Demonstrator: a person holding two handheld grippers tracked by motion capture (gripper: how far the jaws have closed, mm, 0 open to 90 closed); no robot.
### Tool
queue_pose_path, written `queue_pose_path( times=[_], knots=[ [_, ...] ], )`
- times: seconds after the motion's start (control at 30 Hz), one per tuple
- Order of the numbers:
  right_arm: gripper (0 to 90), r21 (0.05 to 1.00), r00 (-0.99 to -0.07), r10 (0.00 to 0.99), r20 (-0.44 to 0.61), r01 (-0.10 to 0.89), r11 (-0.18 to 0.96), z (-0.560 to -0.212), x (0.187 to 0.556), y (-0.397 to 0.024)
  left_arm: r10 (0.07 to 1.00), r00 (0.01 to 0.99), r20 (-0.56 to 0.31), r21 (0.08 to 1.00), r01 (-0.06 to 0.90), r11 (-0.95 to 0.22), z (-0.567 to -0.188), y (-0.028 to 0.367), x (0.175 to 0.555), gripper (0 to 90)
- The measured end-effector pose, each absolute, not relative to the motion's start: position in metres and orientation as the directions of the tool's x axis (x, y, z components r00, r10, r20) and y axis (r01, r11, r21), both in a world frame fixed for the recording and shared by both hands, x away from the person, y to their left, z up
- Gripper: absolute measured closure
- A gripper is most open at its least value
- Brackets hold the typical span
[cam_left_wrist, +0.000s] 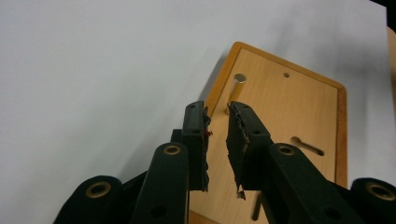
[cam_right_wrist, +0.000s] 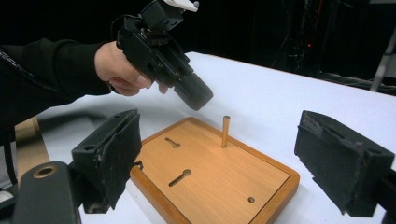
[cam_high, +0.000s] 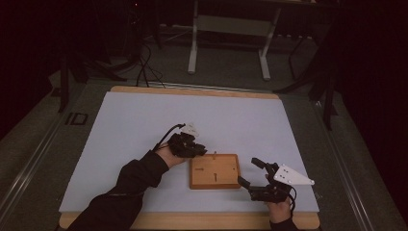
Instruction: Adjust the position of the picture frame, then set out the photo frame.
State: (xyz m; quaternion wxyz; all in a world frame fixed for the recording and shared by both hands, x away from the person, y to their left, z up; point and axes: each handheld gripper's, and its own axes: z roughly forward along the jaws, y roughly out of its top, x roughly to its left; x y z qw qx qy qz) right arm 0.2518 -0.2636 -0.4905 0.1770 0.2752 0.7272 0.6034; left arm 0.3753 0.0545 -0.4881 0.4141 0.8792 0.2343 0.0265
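A wooden board (cam_high: 214,171) lies flat on the white mat near the front of the table. A thin metal peg (cam_right_wrist: 225,130) stands upright in a hole by the board's far edge. My left gripper (cam_left_wrist: 217,109) hovers just above and to the left of the peg (cam_left_wrist: 238,86), apart from it. Its jaws stand a narrow gap apart with nothing between them. The board (cam_left_wrist: 289,112) also has two keyhole slots and a small round hole. My right gripper (cam_high: 246,171) sits at the board's right edge, open wide, its pads (cam_right_wrist: 112,154) holding nothing.
The white mat (cam_high: 144,125) covers a wood-edged table (cam_high: 192,90) and has much free room left of and beyond the board. On the dark floor behind stand a white desk frame (cam_high: 228,29) and loose cables (cam_high: 144,67).
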Motion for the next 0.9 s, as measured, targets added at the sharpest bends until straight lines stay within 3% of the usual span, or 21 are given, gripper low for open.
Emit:
queue_pose_path(
  times=[0.9],
  knots=[
    [14.1,0.976,-0.787,0.613,0.068,0.181,0.124,-0.490,0.251,-0.265,0.420,0.901,-0.108,0.716,0.363,-0.597,-0.500,0.015,0.378,74.7]
  ],
)
